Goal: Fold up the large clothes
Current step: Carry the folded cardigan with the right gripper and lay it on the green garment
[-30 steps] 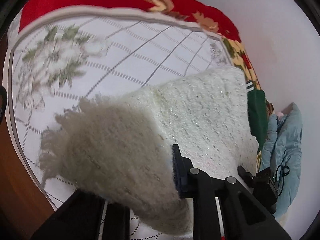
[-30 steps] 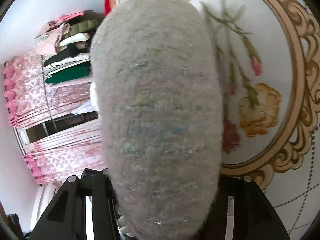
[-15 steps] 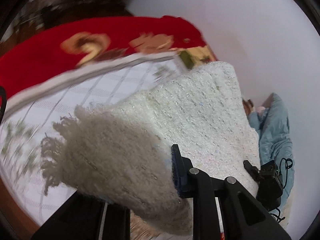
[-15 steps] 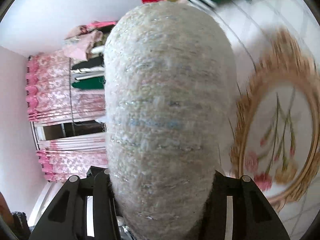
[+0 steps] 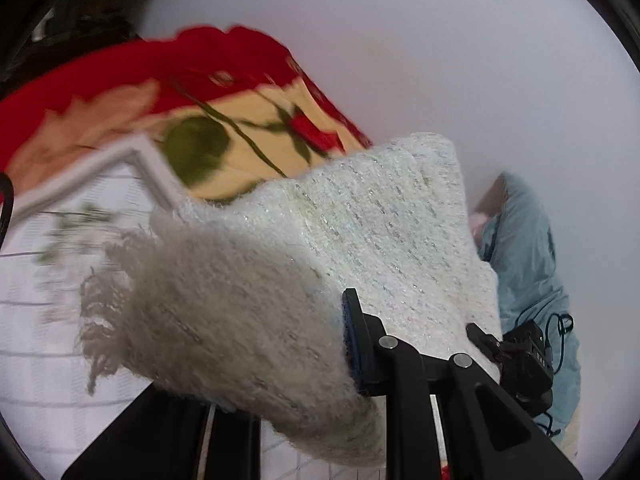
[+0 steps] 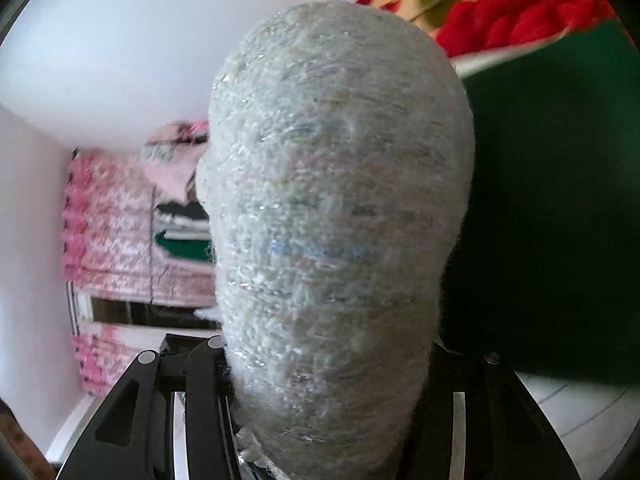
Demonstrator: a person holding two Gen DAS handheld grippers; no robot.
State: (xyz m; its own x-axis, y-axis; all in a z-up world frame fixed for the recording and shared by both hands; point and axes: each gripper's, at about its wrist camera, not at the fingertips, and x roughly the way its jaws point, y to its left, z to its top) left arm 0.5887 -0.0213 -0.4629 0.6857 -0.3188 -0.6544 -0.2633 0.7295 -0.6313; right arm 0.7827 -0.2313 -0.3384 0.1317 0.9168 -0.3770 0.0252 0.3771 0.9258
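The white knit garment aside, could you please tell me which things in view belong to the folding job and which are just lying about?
Job:
white knit garment
left tongs, clamping it
right tongs, clamping it

Lying about:
red floral blanket
blue garment
green cloth
pink curtains

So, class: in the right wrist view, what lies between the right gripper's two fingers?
A thick fold of the white knit garment fills the gap between the right gripper fingers, which are shut on it. It rises and hides most of the right wrist view.
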